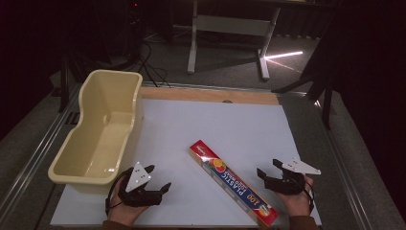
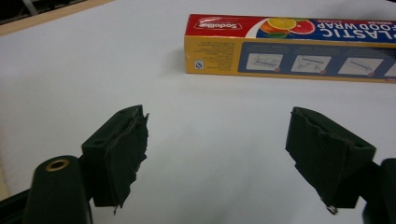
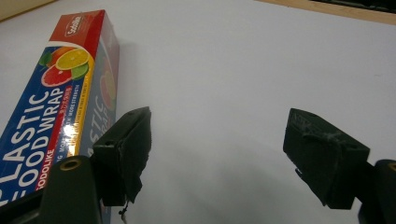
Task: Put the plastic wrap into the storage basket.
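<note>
Meanwhile box (image 1: 233, 182) diagonal between left gripper (image 1: 158, 178), right gripper (image 1: 269, 167); both agape.

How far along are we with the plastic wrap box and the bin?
Nothing looks done: the plastic wrap box lies flat on the white board, outside the empty bin. Left gripper and right gripper rest open either side of it, holding nothing. Any grasping or moving remains.

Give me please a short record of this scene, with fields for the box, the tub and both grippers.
box: plastic wrap box, lying flat and diagonal on the white board
tub: cream tub, empty, at the board's left edge
left gripper: left gripper, open, holds nothing, apart from the box
right gripper: right gripper, open, holds nothing, close beside the box
</note>
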The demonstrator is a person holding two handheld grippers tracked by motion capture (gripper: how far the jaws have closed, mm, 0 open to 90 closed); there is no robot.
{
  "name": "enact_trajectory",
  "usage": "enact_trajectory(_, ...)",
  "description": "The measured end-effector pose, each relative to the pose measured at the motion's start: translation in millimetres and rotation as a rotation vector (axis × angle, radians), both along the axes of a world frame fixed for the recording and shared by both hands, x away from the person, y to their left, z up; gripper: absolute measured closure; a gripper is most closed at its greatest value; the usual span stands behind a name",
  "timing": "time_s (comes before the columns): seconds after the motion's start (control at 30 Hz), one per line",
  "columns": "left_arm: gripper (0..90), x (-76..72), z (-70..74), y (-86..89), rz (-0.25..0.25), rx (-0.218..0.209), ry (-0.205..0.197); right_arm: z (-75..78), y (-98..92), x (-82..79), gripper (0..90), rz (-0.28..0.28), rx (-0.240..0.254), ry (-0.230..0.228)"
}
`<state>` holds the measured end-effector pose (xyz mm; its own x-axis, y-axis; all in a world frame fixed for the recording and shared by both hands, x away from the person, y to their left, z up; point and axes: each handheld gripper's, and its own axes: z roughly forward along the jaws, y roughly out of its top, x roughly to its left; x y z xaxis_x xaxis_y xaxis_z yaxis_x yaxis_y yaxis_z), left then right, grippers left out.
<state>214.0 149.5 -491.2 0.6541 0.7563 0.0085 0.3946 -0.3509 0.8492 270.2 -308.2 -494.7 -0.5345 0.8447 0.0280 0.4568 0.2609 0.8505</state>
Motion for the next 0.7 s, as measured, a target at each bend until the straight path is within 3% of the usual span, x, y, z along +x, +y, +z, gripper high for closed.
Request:
enact_trajectory(0.13, 18.5, 0.6, -1.7, -3.5, 0.001, 0.02, 0.003, 1.2, 0.5, 0.5, 23.6, 0.009, -0.006, 0.01)
enact_trajectory(0.4, 17.2, 0.1, -0.8, -4.2, 0.012, 0.021, -0.007, 5.3, 5.8, -0.4, 25.2, 0.033, -0.008, 0.014)
enact_trajectory(0.53, 17.5, 0.1, 0.7, -3.7, 0.011, 0.004, -0.012, 14.1, 11.2, -1.5, 25.2, 0.041, 0.002, 0.01)
enact_trajectory(0.7, 18.3, -1.3, 1.2, -3.9, 0.017, -0.001, -0.021, 27.8, 27.2, -4.6, 28.5, 0.072, -0.038, 0.01)
